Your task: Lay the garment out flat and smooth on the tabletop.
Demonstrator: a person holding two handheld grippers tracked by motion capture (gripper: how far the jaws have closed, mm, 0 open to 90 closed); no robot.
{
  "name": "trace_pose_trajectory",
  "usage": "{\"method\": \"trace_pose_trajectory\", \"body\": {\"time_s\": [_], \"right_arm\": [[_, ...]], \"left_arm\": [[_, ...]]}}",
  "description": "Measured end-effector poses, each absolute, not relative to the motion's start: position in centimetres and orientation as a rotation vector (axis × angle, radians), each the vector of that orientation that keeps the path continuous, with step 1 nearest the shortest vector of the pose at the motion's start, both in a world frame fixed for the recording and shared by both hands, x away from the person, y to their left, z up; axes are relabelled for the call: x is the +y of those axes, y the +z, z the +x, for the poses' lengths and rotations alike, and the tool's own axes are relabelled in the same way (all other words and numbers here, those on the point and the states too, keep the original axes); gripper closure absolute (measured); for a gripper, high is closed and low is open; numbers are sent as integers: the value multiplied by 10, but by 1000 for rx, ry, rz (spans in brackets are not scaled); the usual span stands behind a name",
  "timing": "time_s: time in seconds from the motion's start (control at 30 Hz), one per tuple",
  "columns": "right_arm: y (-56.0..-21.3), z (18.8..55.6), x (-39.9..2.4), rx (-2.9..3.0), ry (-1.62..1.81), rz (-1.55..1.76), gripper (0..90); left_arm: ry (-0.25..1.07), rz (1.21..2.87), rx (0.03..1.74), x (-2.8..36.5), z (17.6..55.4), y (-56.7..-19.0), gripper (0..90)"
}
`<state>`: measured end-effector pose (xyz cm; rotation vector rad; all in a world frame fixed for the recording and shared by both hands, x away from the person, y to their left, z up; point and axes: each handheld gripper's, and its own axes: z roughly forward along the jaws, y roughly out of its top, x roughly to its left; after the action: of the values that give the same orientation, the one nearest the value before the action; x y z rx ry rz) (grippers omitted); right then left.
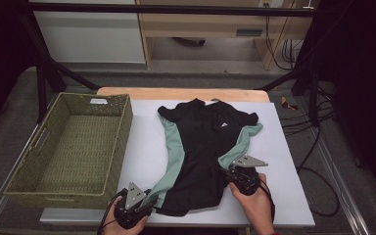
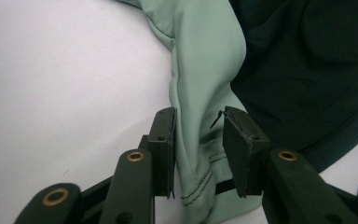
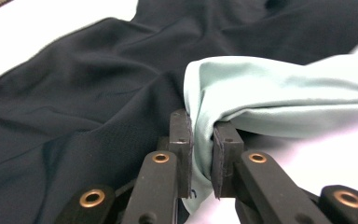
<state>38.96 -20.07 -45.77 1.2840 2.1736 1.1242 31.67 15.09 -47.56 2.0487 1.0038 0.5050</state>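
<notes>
Up close, the left gripper point(image 2: 198, 154) has a bunched fold of the garment's mint-green side panel point(image 2: 200, 93) between its two black jaws; the fold fills the gap and meets both pads, so it reads as gripping cloth. The right gripper point(image 3: 200, 158) is clamped on a tight pinch of the same green fabric, jaws nearly together.

From the high view, what those close views leave out: the garment point(image 1: 203, 147), black with green sides, lies flat on the white sheet point(image 1: 147, 152) with its collar at the far end and its hem toward the person. The left gripper point(image 1: 144, 203) sits at the garment's near left hem corner, held by the left hand point(image 1: 127, 223). The right gripper point(image 1: 235, 171) is at the garment's right edge, partway up from the hem, in the right hand point(image 1: 254, 198).

A woven green basket point(image 1: 73, 147) stands just left of the garment, on the left edge of the table, apart from the cloth. The wooden table edge point(image 1: 181, 93) shows beyond the collar.
</notes>
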Motion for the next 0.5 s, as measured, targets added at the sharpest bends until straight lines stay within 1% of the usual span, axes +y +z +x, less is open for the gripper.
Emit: {"method": "trace_pose_trajectory", "body": {"time_s": [0.17, 0.33, 0.5], "right_arm": [[-439, 374, -223, 2155, 1094, 1335, 815], [-429, 358, -248, 2183, 1010, 1377, 816], [-436, 357, -250, 2258, 918, 1396, 813]], "left_arm": [[499, 2050, 1008, 151, 318, -477, 649], [502, 2056, 989, 149, 316, -476, 644], [496, 2063, 989, 146, 316, -478, 628]]}}
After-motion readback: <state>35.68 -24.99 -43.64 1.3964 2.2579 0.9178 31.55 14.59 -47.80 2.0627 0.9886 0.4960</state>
